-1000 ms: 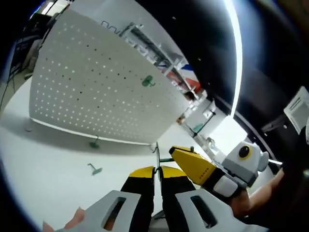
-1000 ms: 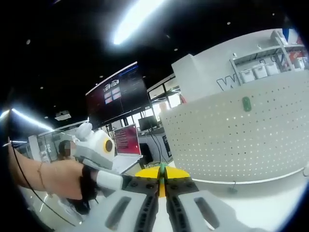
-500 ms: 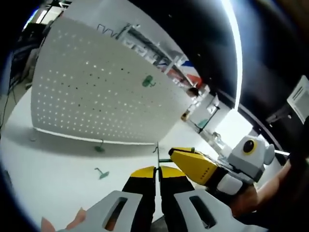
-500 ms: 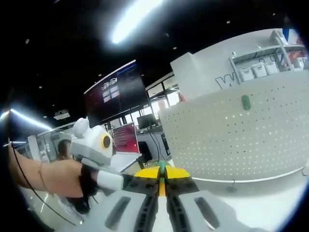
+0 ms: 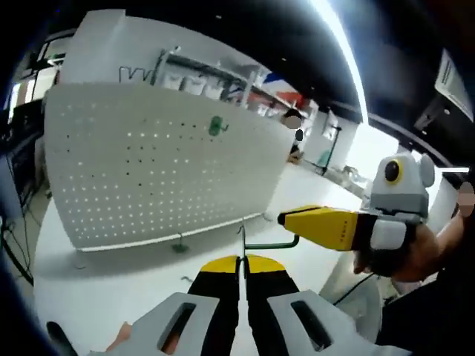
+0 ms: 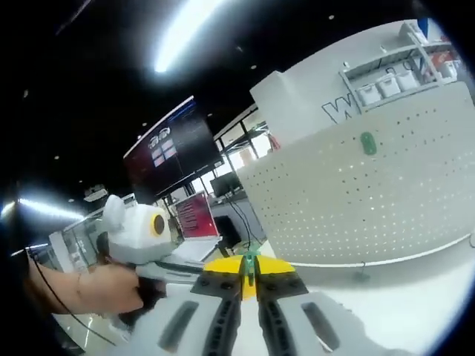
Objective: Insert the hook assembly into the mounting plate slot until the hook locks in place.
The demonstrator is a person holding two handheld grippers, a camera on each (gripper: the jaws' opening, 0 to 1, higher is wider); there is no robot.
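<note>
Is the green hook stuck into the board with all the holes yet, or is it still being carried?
One green hook already hangs on the white pegboard. Another green hook is in hand: the right gripper is shut on one end, and the left gripper is shut on a thin part by its other end. It is clear of the board, so pushing it in until it locks is left.

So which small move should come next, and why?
Probably carry the green hook toward the pegboard. Both grippers, left and right, are shut on it, it is apart from the board, and one hook already hangs there.
</note>
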